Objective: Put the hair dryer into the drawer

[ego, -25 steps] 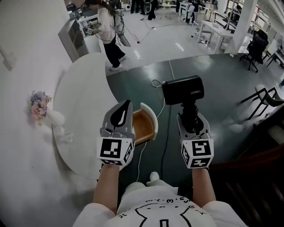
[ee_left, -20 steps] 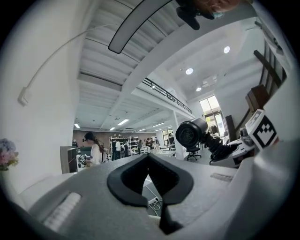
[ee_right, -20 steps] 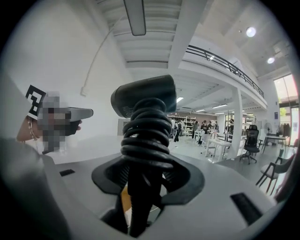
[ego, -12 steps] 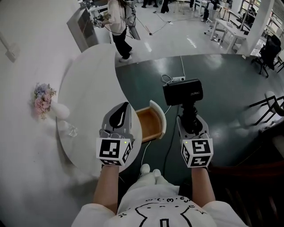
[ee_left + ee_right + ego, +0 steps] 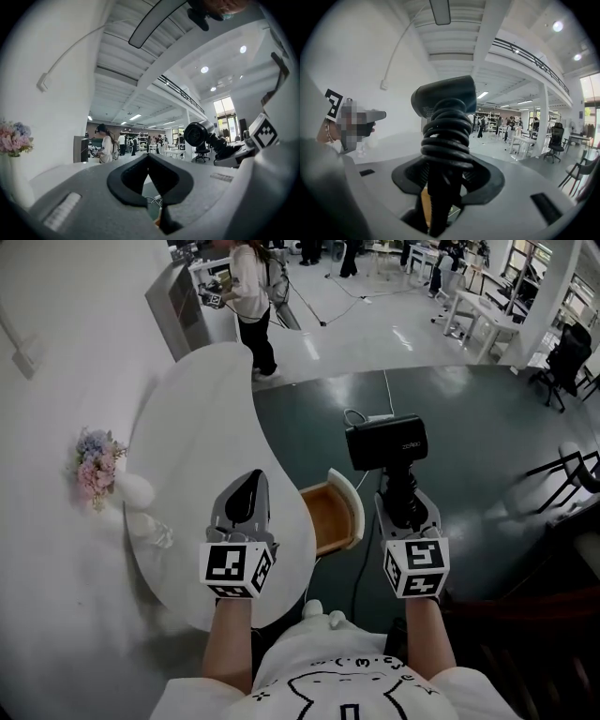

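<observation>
My right gripper (image 5: 404,491) is shut on the handle of a black hair dryer (image 5: 386,442). The dryer's coiled cord is wound round the handle, and its barrel stands upright (image 5: 443,96) above the right gripper (image 5: 444,180). An open drawer (image 5: 332,518) with a wooden inside juts from the edge of the round white table (image 5: 187,427). It lies between my two hands, just left of the dryer. The left gripper (image 5: 246,484) hovers over the table's near right edge, jaws together with nothing in them. In the left gripper view that gripper (image 5: 149,157) points level, with the dryer (image 5: 199,133) at the right.
A white vase of flowers (image 5: 97,465) and a small glass piece (image 5: 155,531) stand at the table's left side by the wall. A power strip and cable (image 5: 370,418) lie on the dark floor beyond the drawer. A person (image 5: 248,287) stands far off; chairs (image 5: 562,465) at right.
Both grippers have sunk and moved in toward the table. The drawer now sits closer, between my hands, and the left gripper is over the tabletop. The grip on the dryer is unchanged.
</observation>
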Motion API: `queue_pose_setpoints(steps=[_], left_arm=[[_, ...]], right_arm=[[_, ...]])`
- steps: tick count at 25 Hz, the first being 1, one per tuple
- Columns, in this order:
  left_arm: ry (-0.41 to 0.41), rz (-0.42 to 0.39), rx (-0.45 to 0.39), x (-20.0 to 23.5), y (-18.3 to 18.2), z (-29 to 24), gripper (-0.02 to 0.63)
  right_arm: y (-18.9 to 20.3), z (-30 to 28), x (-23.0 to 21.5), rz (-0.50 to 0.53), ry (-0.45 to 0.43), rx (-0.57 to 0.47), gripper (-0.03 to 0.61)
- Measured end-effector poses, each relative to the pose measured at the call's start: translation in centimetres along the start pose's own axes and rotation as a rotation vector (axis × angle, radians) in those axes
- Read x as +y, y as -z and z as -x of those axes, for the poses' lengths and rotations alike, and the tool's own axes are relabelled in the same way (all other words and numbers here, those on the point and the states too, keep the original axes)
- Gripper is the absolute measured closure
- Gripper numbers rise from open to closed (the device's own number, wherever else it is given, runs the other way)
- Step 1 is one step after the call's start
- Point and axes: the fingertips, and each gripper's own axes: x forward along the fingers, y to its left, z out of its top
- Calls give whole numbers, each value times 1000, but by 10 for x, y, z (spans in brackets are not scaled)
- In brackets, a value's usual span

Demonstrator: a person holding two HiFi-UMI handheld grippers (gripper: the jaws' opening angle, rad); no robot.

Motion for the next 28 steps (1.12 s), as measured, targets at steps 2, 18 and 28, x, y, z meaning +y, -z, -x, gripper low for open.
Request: queue_pose_setpoints(steps=[2,18,28], left_arm=[[5,8,-6,8,2,-4,601],[-113,31,41,34,32,-34,600],[-354,46,66,33,40,-70,601]], right_arm=[[0,-8,5,8,3,6,383],[31,-82,6,86,-130,111,383],[63,-155,-25,186,-365,232,383]])
